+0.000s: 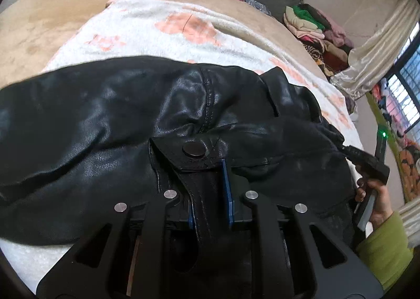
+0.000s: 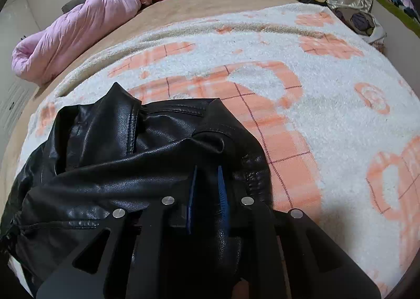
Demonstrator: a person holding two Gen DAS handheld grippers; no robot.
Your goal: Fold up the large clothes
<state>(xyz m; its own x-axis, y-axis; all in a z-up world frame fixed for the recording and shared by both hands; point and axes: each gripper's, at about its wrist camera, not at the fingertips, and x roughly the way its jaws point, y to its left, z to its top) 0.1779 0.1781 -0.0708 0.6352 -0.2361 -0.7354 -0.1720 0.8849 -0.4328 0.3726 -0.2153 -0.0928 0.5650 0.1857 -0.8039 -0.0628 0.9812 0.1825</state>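
A black leather jacket (image 1: 118, 115) lies crumpled on a white blanket with orange patterns (image 1: 162, 28). My left gripper (image 1: 207, 167) is shut on a leather strap of the jacket, just under a flap with a round snap button (image 1: 193, 149). In the right wrist view, my right gripper (image 2: 206, 170) pinches a fold of the jacket (image 2: 118, 167) between its blue pads (image 2: 222, 188), near the jacket's right edge. The left wrist view shows the right gripper (image 1: 353, 152) at the jacket's far right side, held by a hand (image 1: 375, 204) in a green sleeve.
The blanket (image 2: 328, 115) stretches bare to the right of the jacket over a tan bed cover (image 1: 39, 26). A pink quilted garment (image 2: 73, 31) lies at the far left. A pile of folded clothes (image 1: 315, 28) and a pale curtain (image 1: 372, 63) stand beyond the bed.
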